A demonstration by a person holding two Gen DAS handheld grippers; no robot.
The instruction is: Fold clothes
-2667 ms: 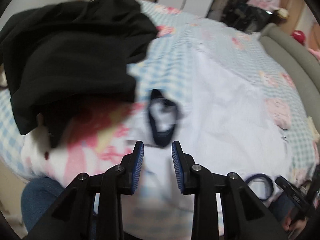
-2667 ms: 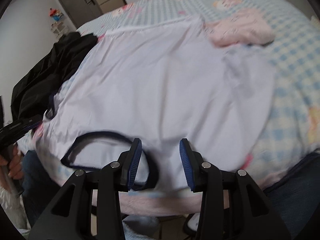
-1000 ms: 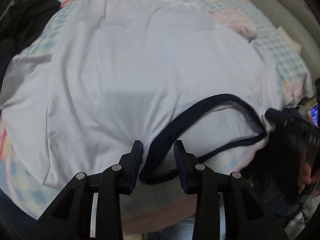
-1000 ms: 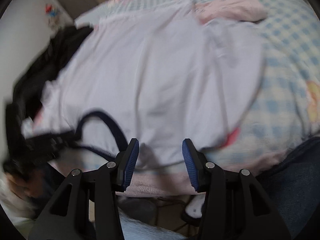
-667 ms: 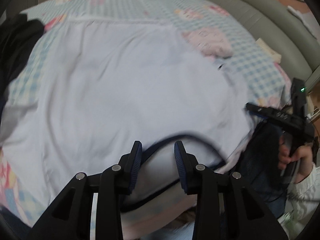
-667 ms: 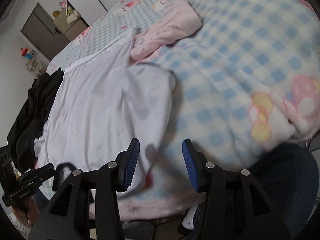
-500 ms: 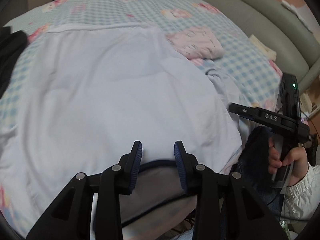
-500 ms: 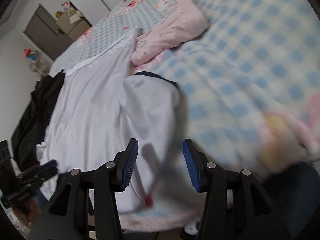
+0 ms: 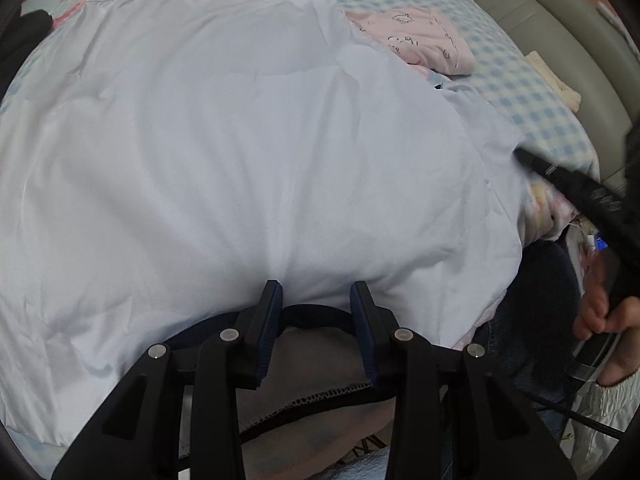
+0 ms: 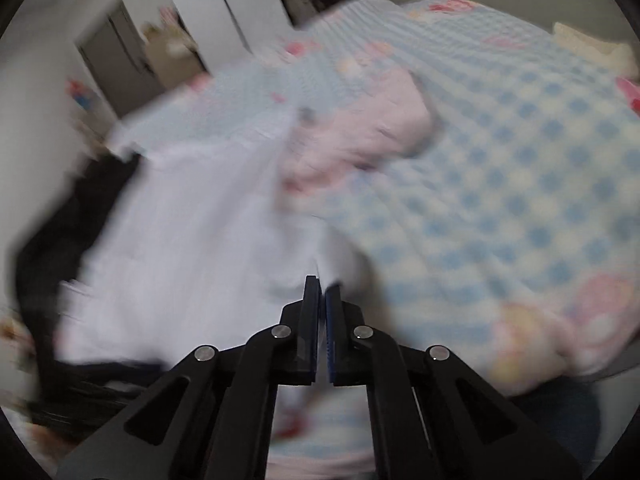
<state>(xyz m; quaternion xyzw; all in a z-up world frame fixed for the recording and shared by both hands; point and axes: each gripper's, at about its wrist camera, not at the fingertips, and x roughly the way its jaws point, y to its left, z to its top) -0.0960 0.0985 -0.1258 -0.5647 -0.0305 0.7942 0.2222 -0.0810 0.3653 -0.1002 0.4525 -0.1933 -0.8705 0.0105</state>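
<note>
My left gripper [image 9: 316, 312] is opening, astride the navy collar [image 9: 316, 314] at the near edge of the white shirt [image 9: 248, 152], which runs lengthwise away across the bed [image 9: 532, 92]. My right gripper [image 10: 322, 300] is clenched at the shirt's right edge (too blurred to confirm cloth); only the left view shows the collar clearly.

Left gripper [image 9: 316, 300]: angled steeply downward, jaws parted and opening, pads pressing on nothing. Right gripper [image 10: 321, 292]: angled downward, jaws fully closed, pads almost meeting. The person's right hand [image 9: 600, 316] wraps that gripper's handle.
</note>
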